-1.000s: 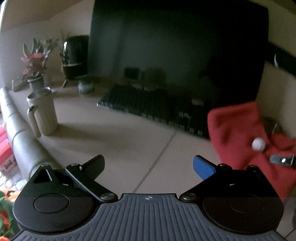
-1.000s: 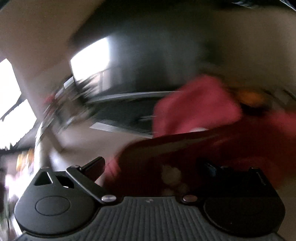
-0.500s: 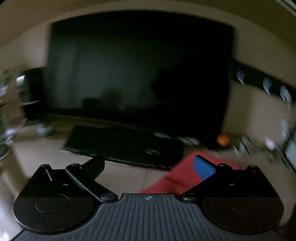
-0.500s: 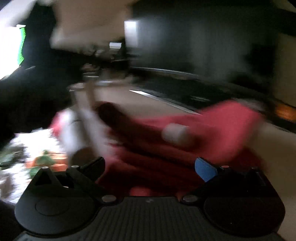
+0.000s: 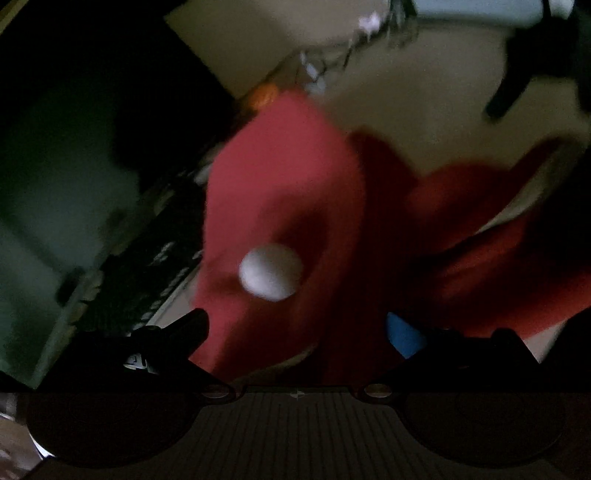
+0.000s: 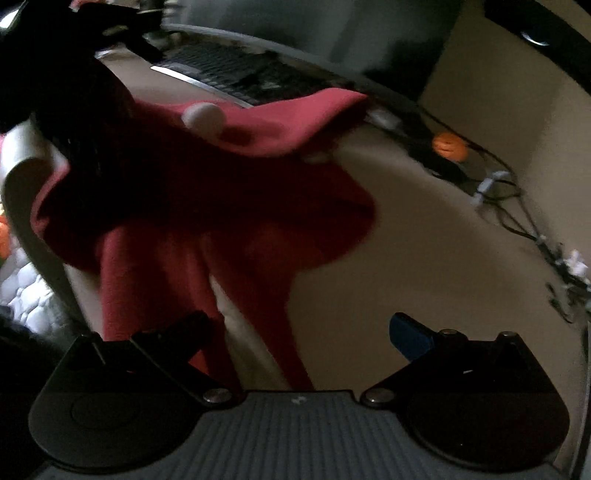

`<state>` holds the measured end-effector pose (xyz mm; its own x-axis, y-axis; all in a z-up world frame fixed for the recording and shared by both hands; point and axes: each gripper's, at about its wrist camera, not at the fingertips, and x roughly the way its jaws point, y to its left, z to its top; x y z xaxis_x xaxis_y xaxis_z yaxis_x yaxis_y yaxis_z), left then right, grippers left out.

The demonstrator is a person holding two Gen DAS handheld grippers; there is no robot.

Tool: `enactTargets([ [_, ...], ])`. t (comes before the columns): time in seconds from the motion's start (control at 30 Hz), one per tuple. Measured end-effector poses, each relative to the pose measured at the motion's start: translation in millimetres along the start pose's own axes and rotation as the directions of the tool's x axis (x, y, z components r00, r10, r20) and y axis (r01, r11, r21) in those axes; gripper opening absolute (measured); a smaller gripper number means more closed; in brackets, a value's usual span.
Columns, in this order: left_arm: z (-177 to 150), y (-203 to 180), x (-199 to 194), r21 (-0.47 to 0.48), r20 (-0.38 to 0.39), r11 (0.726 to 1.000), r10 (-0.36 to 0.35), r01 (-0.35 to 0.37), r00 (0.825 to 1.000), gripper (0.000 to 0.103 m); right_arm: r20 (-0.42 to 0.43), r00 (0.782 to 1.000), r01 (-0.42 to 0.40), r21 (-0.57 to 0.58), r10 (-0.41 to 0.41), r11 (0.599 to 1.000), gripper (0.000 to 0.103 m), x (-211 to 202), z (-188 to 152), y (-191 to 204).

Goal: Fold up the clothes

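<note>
A red garment (image 5: 291, 192) with a white pompom (image 5: 270, 272) lies crumpled on the beige desk, blurred in the left wrist view. My left gripper (image 5: 297, 325) is open just above it, its jaws wide apart with red cloth showing between them. In the right wrist view the same garment (image 6: 207, 206) and pompom (image 6: 203, 116) spread across the desk, with two strips of cloth running down toward my open right gripper (image 6: 301, 326). The other gripper shows as a dark shape (image 6: 66, 96) over the garment's left part.
A black keyboard (image 6: 229, 70) and a dark monitor (image 6: 332, 33) stand behind the garment. An orange ball (image 6: 448, 146) and tangled cables (image 6: 517, 206) lie at the right along the wall. A padded desk edge (image 6: 29, 221) runs at the left.
The left gripper has swung right and down from facing the monitor to just above the garment. The right gripper has pulled back and now sits beside the garment over bare desk.
</note>
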<state>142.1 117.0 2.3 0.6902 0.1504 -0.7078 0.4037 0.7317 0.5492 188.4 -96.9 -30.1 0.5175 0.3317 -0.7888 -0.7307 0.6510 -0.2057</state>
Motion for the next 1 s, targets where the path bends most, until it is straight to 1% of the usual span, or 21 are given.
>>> enactTargets([
  [0.03, -2, 11, 4, -0.010, -0.007, 1.000, 0.029, -0.029, 1.000, 0.103, 0.000, 0.999, 0.035, 0.003, -0.035, 0.999, 0.103, -1, 1, -5],
  [0.1, -6, 43, 8, -0.071, -0.018, 0.994, 0.081, -0.082, 0.997, 0.103, -0.003, 0.995, 0.098, 0.007, -0.098, 0.995, 0.103, -2, 2, -15],
  [0.13, -8, 60, 10, -0.115, -0.030, 0.985, 0.127, -0.129, 0.992, 0.103, -0.010, 0.994, 0.111, 0.012, -0.111, 0.994, 0.103, -2, 1, -20],
  [0.17, -11, 77, 11, -0.166, -0.049, 0.968, 0.183, -0.189, 0.982, 0.103, -0.015, 0.994, 0.113, 0.025, -0.112, 0.993, 0.103, -2, 0, -25],
  [0.2, -15, 95, 13, -0.215, -0.071, 0.945, 0.238, -0.248, 0.969, 0.103, -0.019, 0.994, 0.105, 0.041, -0.105, 0.994, 0.103, -5, -1, -30],
  [0.27, -24, 122, 18, -0.266, -0.131, 0.895, 0.335, -0.359, 0.933, 0.103, -0.019, 0.998, 0.056, 0.083, -0.055, 0.995, 0.103, -11, -2, -37],
  [0.3, -29, 132, 21, -0.278, -0.161, 0.876, 0.362, -0.394, 0.918, 0.103, -0.013, 1.000, 0.020, 0.100, -0.019, 0.995, 0.103, -15, -2, -38],
  [0.33, -33, 137, 22, -0.284, -0.177, 0.868, 0.371, -0.408, 0.912, 0.103, -0.009, 0.999, -0.031, 0.114, 0.032, 0.993, 0.103, -18, -1, -40],
  [0.4, -41, 140, 24, -0.293, -0.194, 0.859, 0.376, -0.419, 0.906, 0.103, -0.020, 0.990, -0.133, 0.126, 0.136, 0.983, 0.103, -19, -3, -40],
  [0.47, -43, 140, 21, -0.302, -0.179, 0.856, 0.381, -0.419, 0.907, 0.103, -0.067, 0.978, -0.189, 0.089, 0.195, 0.978, 0.103, -13, -3, -33],
  [0.5, -43, 140, 18, -0.320, -0.162, 0.856, 0.373, -0.406, 0.914, 0.103, -0.094, 0.972, -0.211, 0.065, 0.216, 0.975, 0.103, -10, -4, -29],
  [0.53, -43, 143, 13, -0.354, -0.136, 0.856, 0.351, -0.376, 0.926, 0.103, -0.130, 0.965, -0.223, 0.038, 0.226, 0.974, 0.103, -4, -5, -25],
  [0.6, -43, 151, 1, -0.447, -0.067, 0.848, 0.286, -0.285, 0.956, 0.103, -0.186, 0.962, -0.205, 0.001, 0.202, 0.979, 0.103, 6, -9, -24],
  [0.67, -45, 160, -9, -0.526, -0.001, 0.831, 0.212, -0.180, 0.977, 0.103, -0.194, 0.962, -0.191, 0.026, 0.192, 0.981, 0.103, 8, -10, -38],
  [0.7, -43, 164, -13, -0.556, 0.035, 0.822, 0.175, -0.126, 0.984, 0.103, -0.186, 0.963, -0.189, 0.055, 0.197, 0.980, 0.103, 6, -8, -49],
  [0.77, -42, 164, -20, -0.584, 0.098, 0.811, 0.114, -0.035, 0.989, 0.103, -0.156, 0.964, -0.195, 0.122, 0.213, 0.973, 0.103, 0, -1, -71],
  [0.83, -37, 159, -20, -0.586, 0.147, 0.809, 0.050, 0.046, 0.988, 0.103, -0.139, 0.967, -0.191, 0.167, 0.215, 0.967, 0.103, -6, 4, -91],
  [0.9, -35, 147, -16, -0.566, 0.177, 0.817, -0.012, 0.111, 0.984, 0.103, -0.178, 0.971, -0.137, 0.120, 0.157, 0.983, 0.103, -9, 0, -98],
  [0.93, -34, 139, -11, -0.556, 0.178, 0.821, -0.037, 0.132, 0.983, 0.103, -0.211, 0.968, -0.122, 0.089, 0.138, 0.989, 0.103, -8, -5, -98],
  [1.0, -31, 121, 0, -0.540, 0.164, 0.826, -0.081, 0.159, 0.983, 0.103, -0.267, 0.953, -0.136, 0.054, 0.145, 0.989, 0.103, -3, -13, -96],
])
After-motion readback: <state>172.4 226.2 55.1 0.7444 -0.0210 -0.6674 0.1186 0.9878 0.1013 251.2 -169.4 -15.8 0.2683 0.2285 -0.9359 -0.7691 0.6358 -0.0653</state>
